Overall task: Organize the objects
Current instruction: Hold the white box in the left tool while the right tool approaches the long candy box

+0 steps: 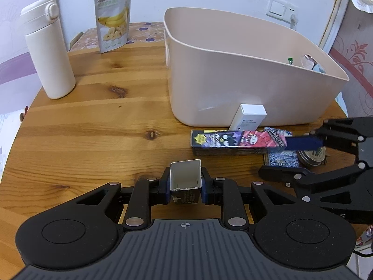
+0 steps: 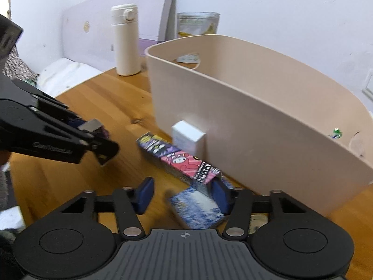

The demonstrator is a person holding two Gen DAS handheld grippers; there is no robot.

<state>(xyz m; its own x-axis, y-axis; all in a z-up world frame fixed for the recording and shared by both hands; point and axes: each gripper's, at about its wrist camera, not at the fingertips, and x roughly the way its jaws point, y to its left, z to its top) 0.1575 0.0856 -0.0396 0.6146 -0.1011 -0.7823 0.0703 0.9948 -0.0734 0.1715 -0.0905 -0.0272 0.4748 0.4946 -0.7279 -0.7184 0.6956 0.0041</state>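
Observation:
My left gripper (image 1: 185,187) is shut on a small dark box (image 1: 185,182) with its white inside showing, held just above the wooden table (image 1: 105,121). My right gripper (image 2: 184,196) is open around a blue patterned card box (image 2: 198,208); its right finger touches the end of a long colourful cartoon box (image 2: 179,161). In the left wrist view the right gripper (image 1: 291,156) sits at the right, by the cartoon box (image 1: 235,141) and the blue box (image 1: 283,158). A white box (image 1: 248,117) leans on the beige bin (image 1: 233,74).
A cream flask (image 1: 49,49) and a banana-chip pouch (image 1: 113,18) stand at the table's back left. A round tin (image 1: 313,156) lies under the right gripper. The bin (image 2: 256,116) holds small items in its far corner. The table edge curves at the left.

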